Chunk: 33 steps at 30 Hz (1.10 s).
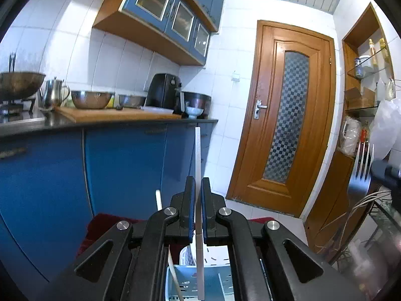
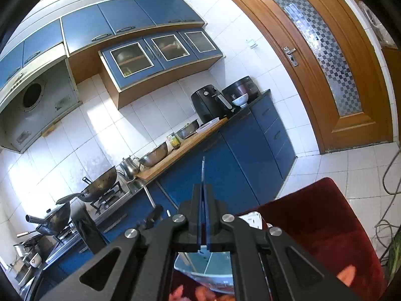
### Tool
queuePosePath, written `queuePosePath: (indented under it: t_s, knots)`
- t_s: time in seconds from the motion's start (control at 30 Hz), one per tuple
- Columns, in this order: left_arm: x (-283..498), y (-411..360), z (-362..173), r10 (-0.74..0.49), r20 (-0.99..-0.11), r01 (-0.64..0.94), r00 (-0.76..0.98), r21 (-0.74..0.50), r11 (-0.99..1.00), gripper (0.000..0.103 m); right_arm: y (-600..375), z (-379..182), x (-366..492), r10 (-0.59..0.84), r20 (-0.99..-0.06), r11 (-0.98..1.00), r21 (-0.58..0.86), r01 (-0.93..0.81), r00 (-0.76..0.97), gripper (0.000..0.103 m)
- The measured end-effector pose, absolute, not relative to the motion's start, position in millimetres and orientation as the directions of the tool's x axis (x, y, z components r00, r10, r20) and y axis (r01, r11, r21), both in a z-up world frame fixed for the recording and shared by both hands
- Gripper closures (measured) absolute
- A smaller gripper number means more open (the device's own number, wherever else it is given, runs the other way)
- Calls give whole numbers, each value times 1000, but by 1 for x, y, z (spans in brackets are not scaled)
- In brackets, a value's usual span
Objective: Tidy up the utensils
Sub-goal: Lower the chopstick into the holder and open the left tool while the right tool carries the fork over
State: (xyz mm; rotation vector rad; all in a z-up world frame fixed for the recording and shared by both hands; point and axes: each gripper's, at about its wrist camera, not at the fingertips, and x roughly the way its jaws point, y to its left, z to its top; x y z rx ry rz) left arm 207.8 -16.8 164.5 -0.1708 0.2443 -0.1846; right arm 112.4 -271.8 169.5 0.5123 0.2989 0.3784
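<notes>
My left gripper point(image 1: 198, 190) is shut on a long white chopstick point(image 1: 197, 155) that stands upright between the pads, its top reaching past the counter edge and its lower end over a blue and white slotted utensil basket point(image 1: 213, 279). A second white stick point(image 1: 158, 199) pokes up from the basket at the left. My right gripper point(image 2: 202, 195) is shut on a metal fork, seen edge-on as a thin blade point(image 2: 203, 169) above the fingers; its tines point(image 1: 363, 160) show at the right of the left wrist view. The basket point(image 2: 208, 266) lies below the right gripper.
A dark red cloth point(image 2: 320, 220) covers the surface under the basket. Blue cabinets and a counter point(image 1: 110, 121) with bowls, a kettle, a wok and an air fryer stand ahead. A wooden door point(image 1: 288, 115) is at the right. A wire rack point(image 1: 376, 215) and cables are at the far right.
</notes>
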Motion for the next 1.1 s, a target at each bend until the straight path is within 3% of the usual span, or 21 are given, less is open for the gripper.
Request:
queuePosePath:
  t_s: [0.13,0.5,0.97,1.0,1.07,1.1]
  knots:
    - [216,-15,146,-200,-232,154,952,-201,967,100,-266,162,128,406,-189,820,507,-265,894,100]
    - [221,-15,115,-202,-252,155,946,-196,968,100,-260,106,159,417,-320,827,521,-209,851,100]
    - [214,-16,94,-205,-300,158,932,-176,972,99,-262,84,160,425,-371,829,526,-191,825,97]
    - [213,-17,95,-207,-303,159,930,-175,972,97,-261,83,160,428,-372,828,527,-192,824,96]
    - [212,-16,96,-214,-311,163,926,-180,970,75,-262,83,159,431,-370,825,532,-192,823,96]
    - [211,-16,97,-218,-311,166,925,-185,969,71,-262,83,158,434,-368,822,536,-193,823,96]
